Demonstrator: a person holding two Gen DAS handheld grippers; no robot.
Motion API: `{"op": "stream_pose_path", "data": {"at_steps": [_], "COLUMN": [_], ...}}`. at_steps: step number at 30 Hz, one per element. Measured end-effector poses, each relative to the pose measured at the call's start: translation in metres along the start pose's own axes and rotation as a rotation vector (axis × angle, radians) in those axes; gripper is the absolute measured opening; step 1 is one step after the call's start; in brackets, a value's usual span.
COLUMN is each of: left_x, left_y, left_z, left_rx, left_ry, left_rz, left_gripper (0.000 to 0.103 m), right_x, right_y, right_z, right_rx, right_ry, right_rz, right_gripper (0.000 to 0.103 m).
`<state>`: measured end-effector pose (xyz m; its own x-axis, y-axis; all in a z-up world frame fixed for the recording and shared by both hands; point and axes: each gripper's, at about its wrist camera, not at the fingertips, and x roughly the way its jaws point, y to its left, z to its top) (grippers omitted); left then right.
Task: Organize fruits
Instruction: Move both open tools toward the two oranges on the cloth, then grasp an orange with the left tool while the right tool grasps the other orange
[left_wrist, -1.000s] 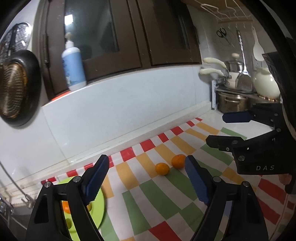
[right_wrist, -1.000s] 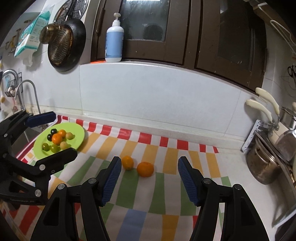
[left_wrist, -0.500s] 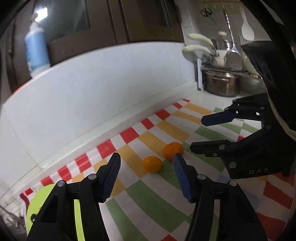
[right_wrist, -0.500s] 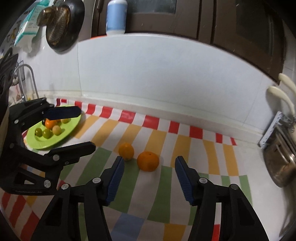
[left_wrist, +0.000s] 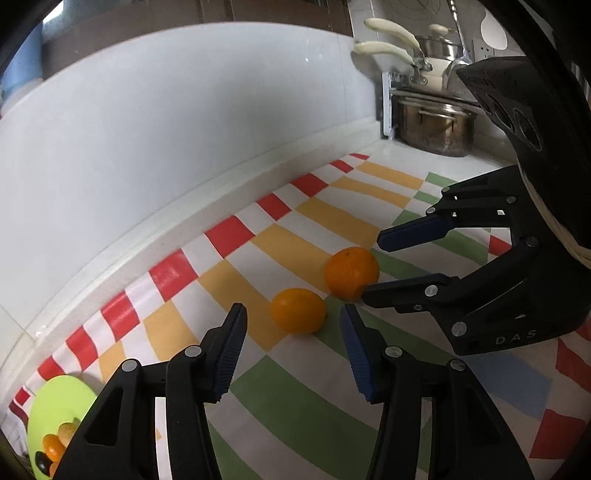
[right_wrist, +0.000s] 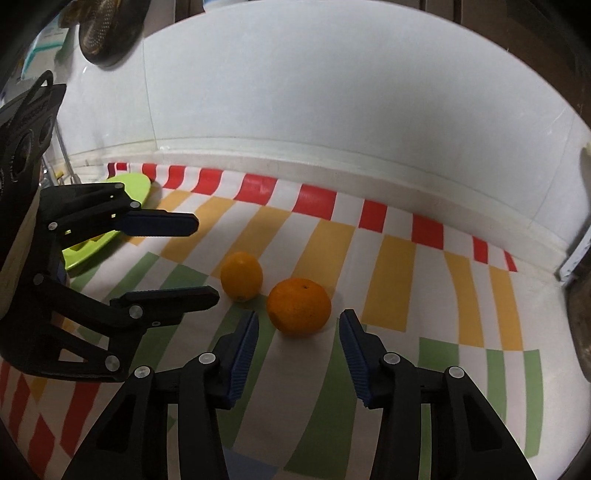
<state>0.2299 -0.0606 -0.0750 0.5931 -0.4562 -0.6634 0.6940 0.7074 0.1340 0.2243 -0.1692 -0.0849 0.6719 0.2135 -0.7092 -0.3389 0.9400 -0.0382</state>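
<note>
Two oranges lie side by side on the checkered cloth. The smaller orange (left_wrist: 298, 311) (right_wrist: 241, 276) sits just ahead of my open left gripper (left_wrist: 293, 325), in line with the gap between its fingers. The larger orange (left_wrist: 351, 272) (right_wrist: 299, 306) sits just ahead of my open right gripper (right_wrist: 298, 328), also in line with its gap. Each gripper shows in the other's view: the right one (left_wrist: 373, 266) and the left one (right_wrist: 207, 258). A green plate (left_wrist: 62, 402) (right_wrist: 136, 184) with several small fruits lies at the far left.
The checkered cloth (left_wrist: 280, 406) covers the counter under a white backsplash (right_wrist: 332, 110). Steel pots (left_wrist: 434, 127) with cream handles stand at the right end. A dark pan (right_wrist: 107, 29) hangs on the wall at upper left.
Both grippers have moved down and forward toward the two oranges, which now lie close to their fingertips. Both stay open.
</note>
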Motion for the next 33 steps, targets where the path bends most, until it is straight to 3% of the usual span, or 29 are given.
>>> {"op": "stream_pose_path", "data": {"at_steps": [5, 12, 14, 20, 33], "left_x": [0.009, 0.021, 0.024, 0.025, -0.021], "left_y": [-0.001, 0.003, 0.004, 0.005, 0.009], "left_z": [0.001, 0.005, 0.005, 0.006, -0.001], "left_rx": [0.020, 0.006, 0.001, -0.011, -0.202], "left_ry": [0.015, 0.046, 0.059, 0.063, 0.036], "left_rz": [-0.018, -0.052, -0.064, -0.061, 0.029], "left_gripper": [0.051, 0.042, 0.038, 0.038, 0.038], "right_x": [0.008, 0.015, 0.015, 0.014, -0.016], "right_y": [-0.003, -0.007, -0.008, -0.009, 0.000], "right_z": [0.000, 0.003, 0.004, 0.004, 0.001], "right_rx": [-0.003, -0.008, -0.007, 0.002, 0.074], "right_ry": [0.015, 0.024, 0.023, 0.017, -0.038], "right_rz": [0.019, 0.043, 0.053, 0.042, 0.032], "right_gripper": [0.046, 0.046, 0.042, 0.041, 0.040]}}
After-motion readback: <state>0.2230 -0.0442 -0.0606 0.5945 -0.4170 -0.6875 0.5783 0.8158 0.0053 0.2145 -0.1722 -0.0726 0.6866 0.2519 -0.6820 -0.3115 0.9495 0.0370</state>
